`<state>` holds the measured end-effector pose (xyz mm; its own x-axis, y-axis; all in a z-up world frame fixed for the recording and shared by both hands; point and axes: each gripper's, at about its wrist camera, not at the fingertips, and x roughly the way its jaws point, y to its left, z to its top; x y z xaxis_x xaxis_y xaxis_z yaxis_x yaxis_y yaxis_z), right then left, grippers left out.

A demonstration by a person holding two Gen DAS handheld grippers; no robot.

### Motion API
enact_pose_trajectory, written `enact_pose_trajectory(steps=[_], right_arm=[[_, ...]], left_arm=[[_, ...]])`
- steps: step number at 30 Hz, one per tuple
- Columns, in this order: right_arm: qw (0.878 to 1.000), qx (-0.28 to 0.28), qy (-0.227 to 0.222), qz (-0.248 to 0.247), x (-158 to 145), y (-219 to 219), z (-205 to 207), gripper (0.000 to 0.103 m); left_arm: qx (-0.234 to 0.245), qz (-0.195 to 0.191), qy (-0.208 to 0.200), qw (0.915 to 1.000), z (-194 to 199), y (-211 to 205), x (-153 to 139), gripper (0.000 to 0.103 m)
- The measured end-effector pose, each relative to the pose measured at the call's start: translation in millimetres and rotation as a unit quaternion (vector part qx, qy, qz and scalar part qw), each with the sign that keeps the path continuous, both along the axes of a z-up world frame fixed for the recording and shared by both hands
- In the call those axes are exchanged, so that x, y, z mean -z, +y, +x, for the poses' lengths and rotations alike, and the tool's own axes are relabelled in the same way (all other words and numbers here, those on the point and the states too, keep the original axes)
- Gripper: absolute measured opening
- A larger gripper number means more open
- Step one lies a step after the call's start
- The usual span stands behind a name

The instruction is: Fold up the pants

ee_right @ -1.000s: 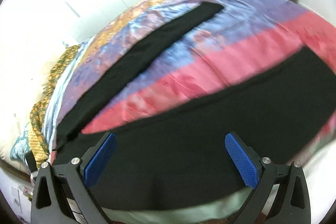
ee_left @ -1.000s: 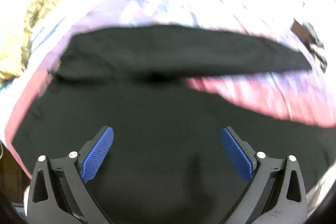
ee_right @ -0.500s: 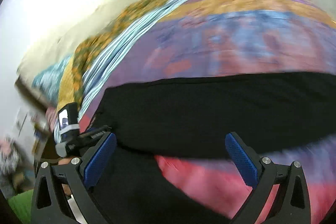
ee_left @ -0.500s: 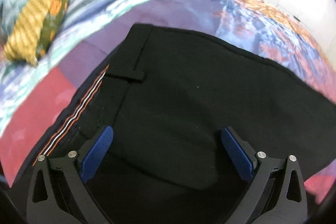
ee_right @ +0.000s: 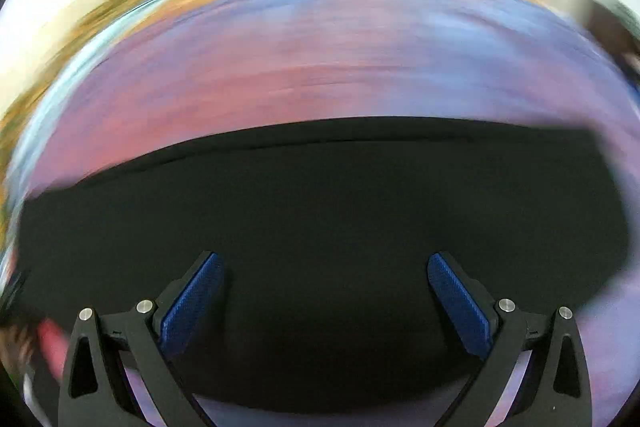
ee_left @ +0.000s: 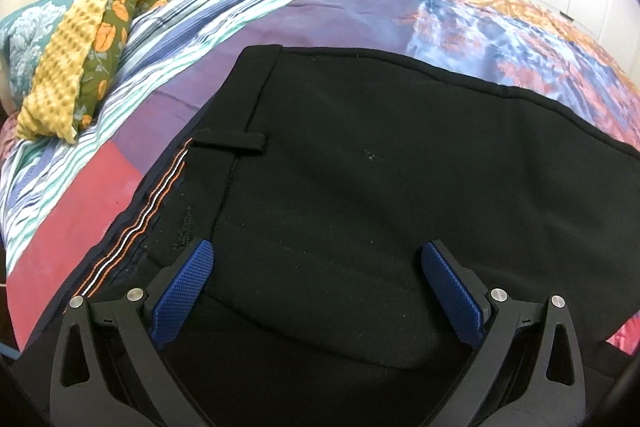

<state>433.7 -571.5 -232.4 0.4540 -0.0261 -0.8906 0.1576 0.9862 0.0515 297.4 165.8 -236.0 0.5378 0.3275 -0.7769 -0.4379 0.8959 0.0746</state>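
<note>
Left gripper (ee_left: 316, 259): black triangular-cutout arms, blue knurled pads (ee_left: 182, 293), silver screws (ee_left: 135, 294). Right gripper (ee_right: 324, 269): same black frame, blue pads, silver screws.

Pants (ee_left: 380, 179): black woven cloth, matt, smooth, with light lint specks; waistband lining at left of frame carries orange and white stitched stripes; belt loop (ee_left: 228, 143) of the same cloth.

Bedspread (ee_left: 460, 15): printed cloth with a slight sheen, fine wrinkles in the striped part at upper left.

Quilt (ee_left: 120, 7), upper left: floral cotton-like cloth, puckered, beside a yellow waffle-textured cloth (ee_left: 60, 75).

Left gripper (ee_left: 316, 267): black matt plastic arms, blue pads (ee_left: 184, 291) with fine knurled rubber-like texture, bright metal screw heads.

Right gripper (ee_right: 324, 279): same finish. Cloth in the right wrist view is blurred; weave cannot be judged.
</note>
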Motion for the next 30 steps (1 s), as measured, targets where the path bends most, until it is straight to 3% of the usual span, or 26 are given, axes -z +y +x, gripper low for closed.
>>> enact_pose_trajectory(steps=[1,4,7,10,12,13,14,17,20,23,25,28,30], right_arm=[[0.998,0.058,0.001,-0.019,-6.0,-48.2,-6.5,0.101],[0.992,0.127,-0.025,0.003,-24.0,-110.4,-18.7,0.098],[0.990,0.109,-0.054,0.073,-27.2,-127.1,-14.0,0.091],[0.992,0.092,-0.035,0.074,-13.2,-115.5,0.3,0.077],[0.993,0.085,-0.031,0.077,-7.8,-107.0,-4.1,0.050],[0.994,0.081,-0.034,0.061,-12.9,-101.8,-4.2,0.026],[0.995,0.071,-0.046,0.048,-22.3,-97.6,-9.2,0.017],[0.996,0.017,-0.088,0.025,-58.4,-84.0,-39.4,0.008],[0.989,-0.078,-0.121,-0.017,-97.5,-44.0,-99.8,0.006],[0.983,-0.128,-0.123,-0.035,-111.8,-15.5,-178.7,0.006],[0.987,-0.115,-0.110,-0.034,-104.9,-16.0,-223.1,0.006],[0.995,-0.051,-0.072,-0.038,-78.0,-35.2,-282.0,0.006],[0.998,-0.003,-0.041,-0.050,-59.8,-46.0,-298.5,0.018]], left_arm=[[0.000,0.000,-0.001,1.0000,0.0,0.0,0.4,0.102],[0.000,0.002,-0.002,1.0000,0.6,0.0,1.7,0.102],[0.000,0.005,0.000,1.0000,1.3,-0.9,1.9,0.102],[0.000,0.006,0.000,1.0000,1.2,-0.7,2.1,0.102],[0.000,0.009,0.002,1.0000,1.6,-1.0,2.6,0.102],[-0.001,0.011,0.003,0.9999,1.9,-1.2,2.9,0.102],[0.000,0.011,0.003,0.9999,2.1,-1.0,3.1,0.102],[0.000,0.013,0.004,0.9999,2.1,-0.7,3.3,0.102],[0.000,0.015,0.005,0.9999,2.5,-0.5,3.2,0.102],[0.000,0.018,0.009,0.9998,3.6,-1.0,3.0,0.102],[0.000,0.020,0.012,0.9997,4.5,-1.5,2.8,0.102],[0.001,0.024,0.018,0.9995,5.7,-2.6,2.4,0.102],[0.001,0.024,0.028,0.9993,8.1,-2.1,1.0,0.102]])
